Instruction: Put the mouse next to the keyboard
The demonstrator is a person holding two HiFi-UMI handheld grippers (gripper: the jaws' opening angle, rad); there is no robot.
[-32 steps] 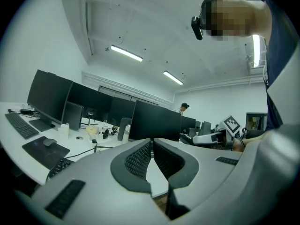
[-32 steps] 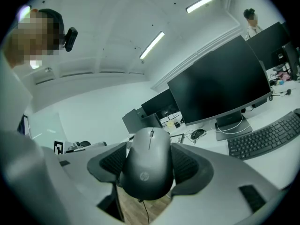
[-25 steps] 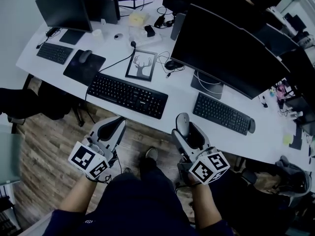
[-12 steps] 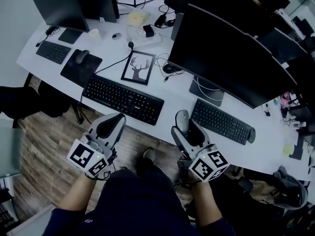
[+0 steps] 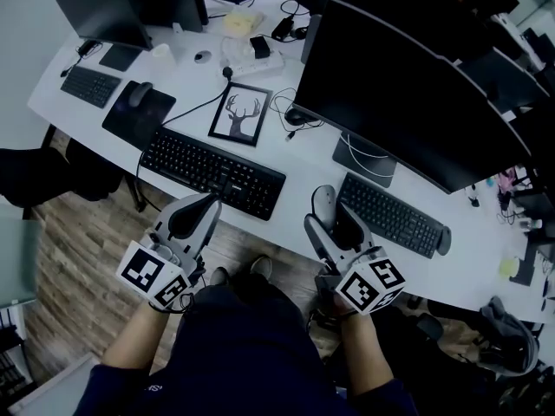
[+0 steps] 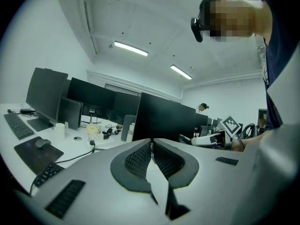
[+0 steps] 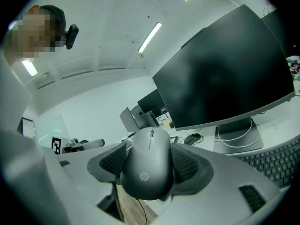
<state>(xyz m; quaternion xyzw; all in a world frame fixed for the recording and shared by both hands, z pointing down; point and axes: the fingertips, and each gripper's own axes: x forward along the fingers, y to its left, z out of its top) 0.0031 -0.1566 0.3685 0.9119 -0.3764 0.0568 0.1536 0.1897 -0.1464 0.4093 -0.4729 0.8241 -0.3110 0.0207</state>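
A grey mouse [image 7: 149, 165] sits clamped between the pads of my right gripper [image 7: 150, 159], one pad pressing on each side. In the head view that gripper [image 5: 331, 215] holds the mouse [image 5: 323, 200] at the desk's near edge, just left of the right-hand black keyboard [image 5: 392, 215]. A longer black keyboard [image 5: 212, 173] lies at the desk's middle. My left gripper [image 5: 208, 203] hovers below the desk edge in front of it. Its jaws are shut with nothing between them [image 6: 151, 142].
A large dark monitor [image 5: 390, 94] stands behind the right keyboard on the white desk [image 5: 303, 167]. A framed deer picture [image 5: 240, 113], cables, a mouse pad [image 5: 139, 115] with another mouse, and a small keyboard [image 5: 89, 85] lie further left. Wooden floor lies below.
Both grippers have edged a little nearer the desk edge. The mouse stays clamped in the right one and now sits closer to the right keyboard's left end.
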